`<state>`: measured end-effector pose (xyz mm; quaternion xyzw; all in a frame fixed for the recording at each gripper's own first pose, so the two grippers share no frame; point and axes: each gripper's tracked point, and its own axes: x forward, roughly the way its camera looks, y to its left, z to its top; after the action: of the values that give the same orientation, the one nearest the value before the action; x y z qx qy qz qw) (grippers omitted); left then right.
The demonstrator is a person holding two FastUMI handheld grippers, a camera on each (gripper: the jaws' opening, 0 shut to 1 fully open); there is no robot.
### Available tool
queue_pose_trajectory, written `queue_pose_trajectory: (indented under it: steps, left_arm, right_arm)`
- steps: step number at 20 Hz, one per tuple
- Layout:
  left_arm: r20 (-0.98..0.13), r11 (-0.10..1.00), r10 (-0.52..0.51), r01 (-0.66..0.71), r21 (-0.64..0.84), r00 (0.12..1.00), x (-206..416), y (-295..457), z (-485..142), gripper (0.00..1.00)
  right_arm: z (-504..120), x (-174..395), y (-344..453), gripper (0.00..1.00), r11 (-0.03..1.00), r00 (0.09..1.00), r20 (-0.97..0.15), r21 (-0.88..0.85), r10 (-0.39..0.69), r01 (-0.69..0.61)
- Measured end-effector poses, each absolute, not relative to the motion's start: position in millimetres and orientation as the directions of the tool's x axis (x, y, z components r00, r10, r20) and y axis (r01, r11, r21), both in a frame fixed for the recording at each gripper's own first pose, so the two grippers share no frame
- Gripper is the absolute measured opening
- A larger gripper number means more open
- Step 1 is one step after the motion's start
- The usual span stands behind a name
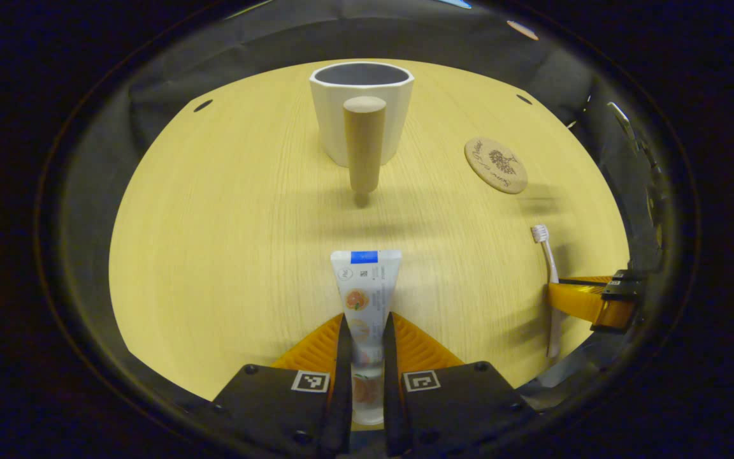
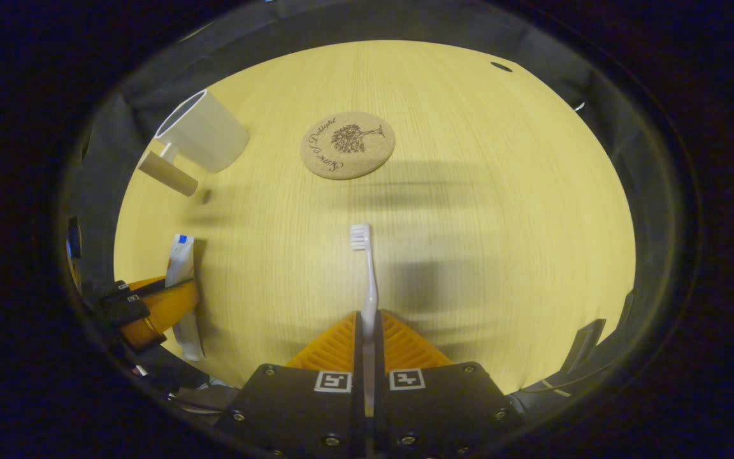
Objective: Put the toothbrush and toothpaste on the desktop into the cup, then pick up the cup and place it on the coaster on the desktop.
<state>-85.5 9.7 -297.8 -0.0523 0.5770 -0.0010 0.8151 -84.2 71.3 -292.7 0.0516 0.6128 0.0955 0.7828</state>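
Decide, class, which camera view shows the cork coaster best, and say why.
The right gripper view: the coaster lies near the middle, large and face-on, with its printed tree design plain to see. In the left gripper view the coaster sits off to the right, beyond the cup, smaller and squeezed by the lens.

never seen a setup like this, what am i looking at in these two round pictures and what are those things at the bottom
A person holds a two-finger claw in each hand, and each claw carries a camera looking along its own fingers. The left gripper view shows the left claw pinching the toothpaste tube. The right gripper view shows the right claw pinching the toothbrush. On the wooden table stand a white cup with a wooden handle and a round cork coaster. Each view also catches the other claw off to the side.
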Motion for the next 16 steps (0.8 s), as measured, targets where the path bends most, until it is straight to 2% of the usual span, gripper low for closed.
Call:
queue_pose_trajectory:
  steps: [1,2,3,4,16]
  left_arm:
    - [-0.934,0.994,-0.066,-0.056,-0.091,0.352,-82.8,10.5,-297.3,0.28]
    - [-0.931,0.993,-0.072,-0.059,-0.100,0.357,-82.6,11.6,-296.7,0.21]
    - [-0.923,0.990,-0.081,-0.074,-0.117,0.375,-78.9,11.1,-295.6,0.22]
    - [-0.915,0.987,-0.093,-0.086,-0.138,0.393,-76.3,9.3,-294.5,0.22]
    - [-0.809,0.966,-0.049,-0.178,-0.187,0.586,-56.3,37.7,-253.4,0.22]
  right_arm:
    - [-292.4,-84.7,71.5,0.07,0.976,0.238,-0.948,0.193,0.211,-0.096]
    - [-293.2,-85.3,71.7,0.07,0.977,0.251,-0.946,0.186,0.207,-0.107]
    - [-292.6,-84.7,71.4,0.04,0.977,0.262,-0.943,0.178,0.203,-0.117]
    - [-291.8,-84.6,70.9,0.07,0.977,0.272,-0.941,0.173,0.201,-0.126]
    - [-246.1,-59.1,65.7,0.07,0.970,0.447,-0.861,0.198,0.242,-0.144]
